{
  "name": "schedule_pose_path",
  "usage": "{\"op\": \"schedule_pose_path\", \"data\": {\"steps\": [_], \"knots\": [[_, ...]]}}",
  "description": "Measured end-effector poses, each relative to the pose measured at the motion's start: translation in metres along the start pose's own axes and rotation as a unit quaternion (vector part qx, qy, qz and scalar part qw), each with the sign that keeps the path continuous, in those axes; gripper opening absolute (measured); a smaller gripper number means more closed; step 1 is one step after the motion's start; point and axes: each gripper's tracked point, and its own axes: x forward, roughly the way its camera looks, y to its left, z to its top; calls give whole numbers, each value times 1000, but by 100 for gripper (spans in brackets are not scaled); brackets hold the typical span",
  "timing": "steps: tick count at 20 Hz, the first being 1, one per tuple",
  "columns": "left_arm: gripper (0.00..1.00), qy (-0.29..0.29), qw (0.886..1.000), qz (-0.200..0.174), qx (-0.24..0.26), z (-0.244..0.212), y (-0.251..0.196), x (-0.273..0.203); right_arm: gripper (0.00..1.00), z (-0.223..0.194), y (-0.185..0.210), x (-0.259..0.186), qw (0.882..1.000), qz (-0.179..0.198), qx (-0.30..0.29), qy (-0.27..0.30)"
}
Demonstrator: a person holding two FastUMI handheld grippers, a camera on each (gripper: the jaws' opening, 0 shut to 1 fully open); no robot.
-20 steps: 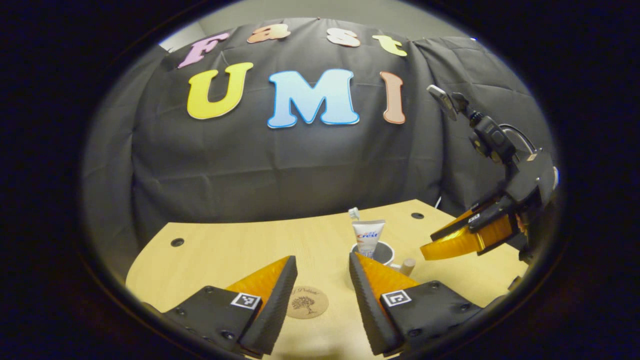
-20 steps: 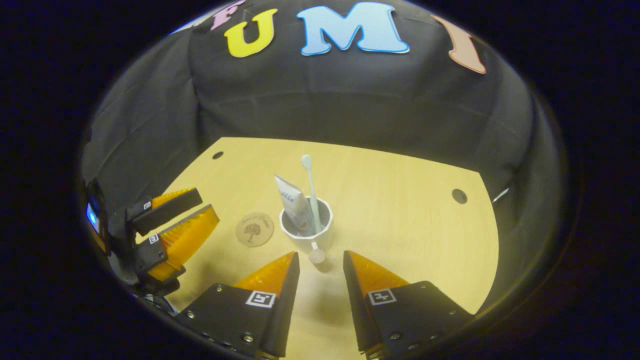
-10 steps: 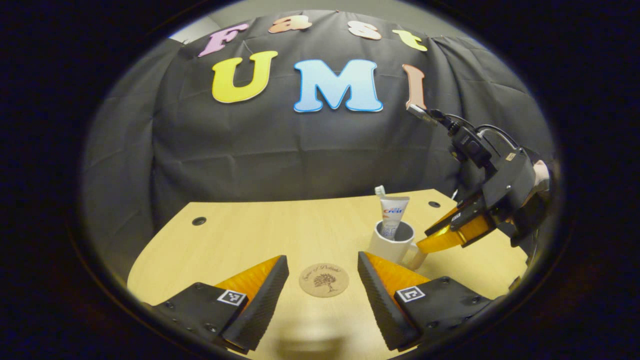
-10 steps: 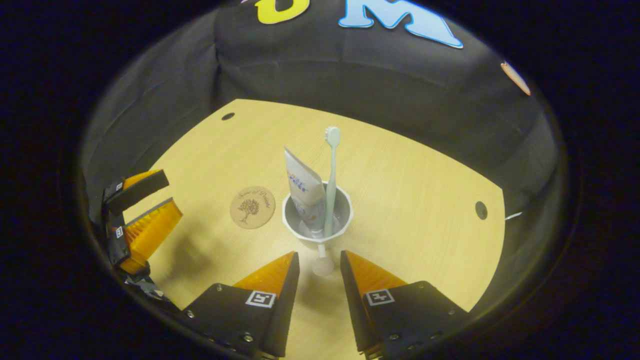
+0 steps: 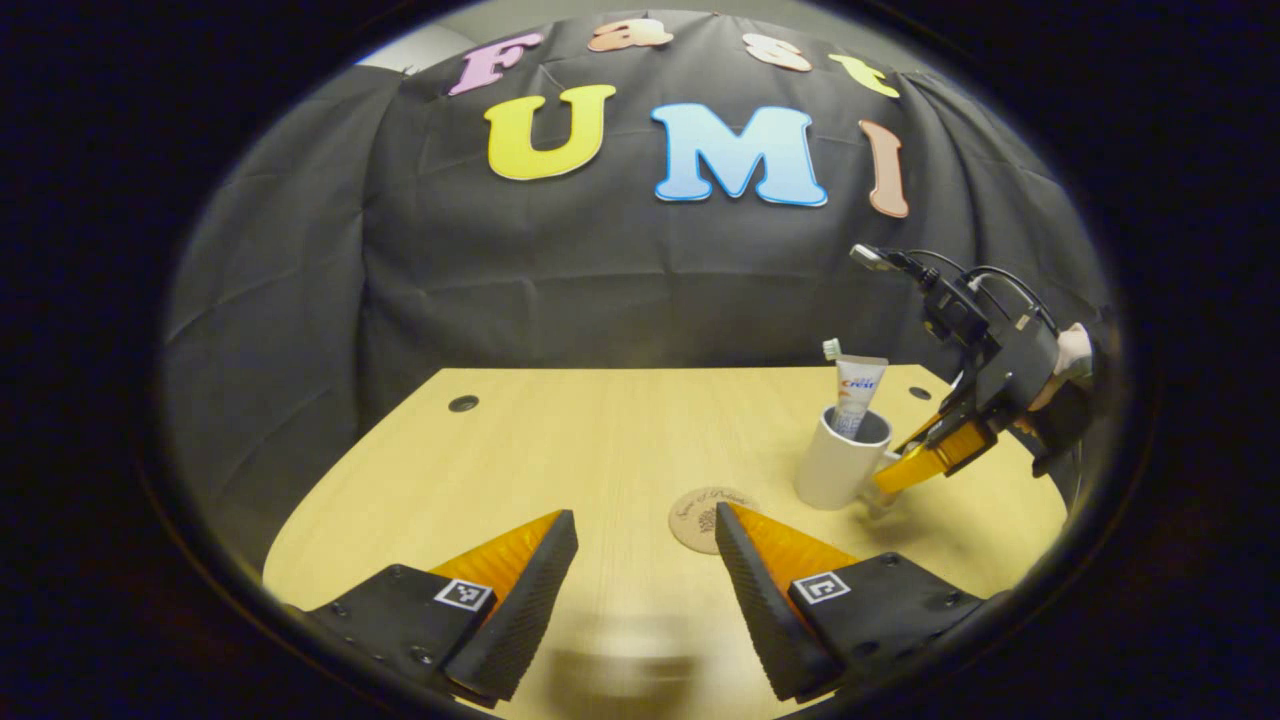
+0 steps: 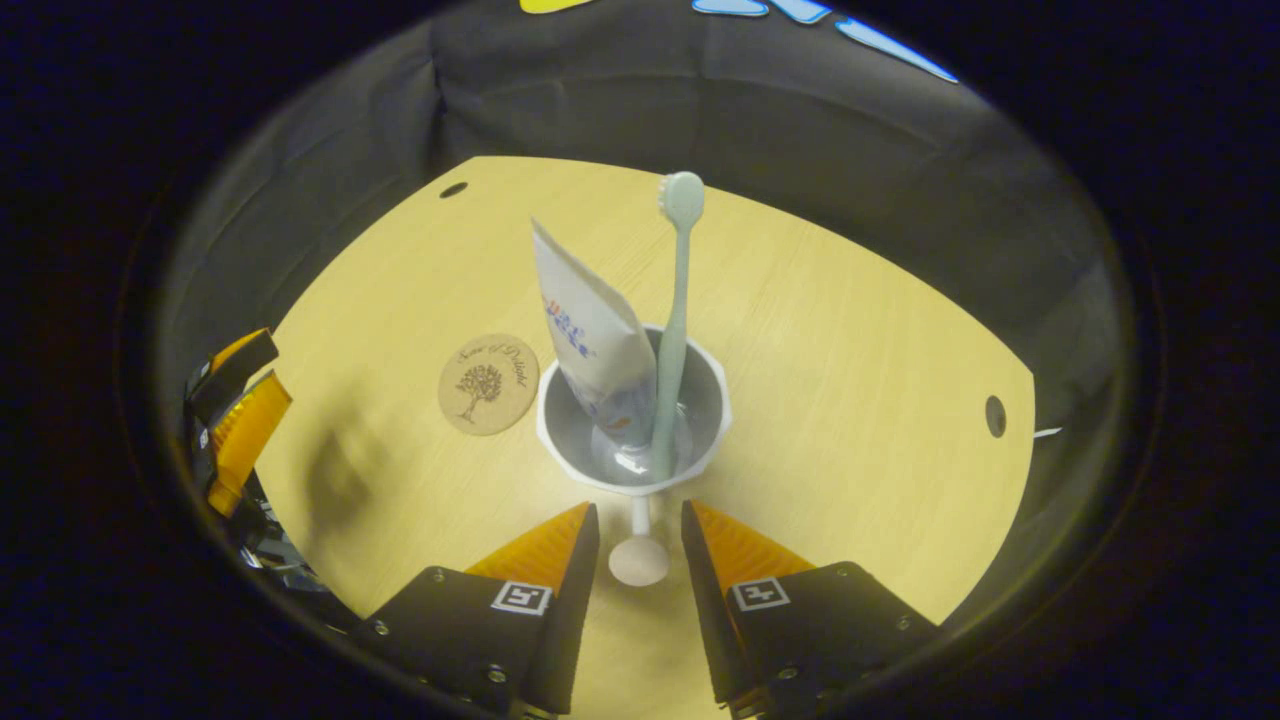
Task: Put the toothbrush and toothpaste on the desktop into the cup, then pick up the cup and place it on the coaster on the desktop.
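Both right tool (image 6: 640, 520) fingers astride the cup (image 6: 632, 420) handle

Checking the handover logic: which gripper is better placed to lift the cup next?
Right. The right gripper is open astride the handle of the cup; the left gripper hangs apart, by the coaster.

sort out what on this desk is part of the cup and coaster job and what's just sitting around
Part of the job:
- cup, its handle between the right gripper's open jaws
- toothbrush, standing in the cup
- toothpaste, in the cup too
- coaster, bare, beside the cup

Just there:
- desktop, with its cable holes
- left gripper, jaws open, holding nothing
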Motion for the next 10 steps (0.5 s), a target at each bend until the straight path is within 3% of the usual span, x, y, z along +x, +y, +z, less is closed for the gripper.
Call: {"op": "schedule_pose_path", "data": {"steps": [2,5,10], "knots": [[92,2,1000,9,-2,-3,6,-3,51,-2,-1,6,1000,-1,1,9],[93,5,1000,18,-6,-6,11,-6,29,-3,1,11,1000,-2,9,12],[93,5,1000,26,-13,-9,11,-7,18,-4,1,9,1000,-10,10,12]]}}
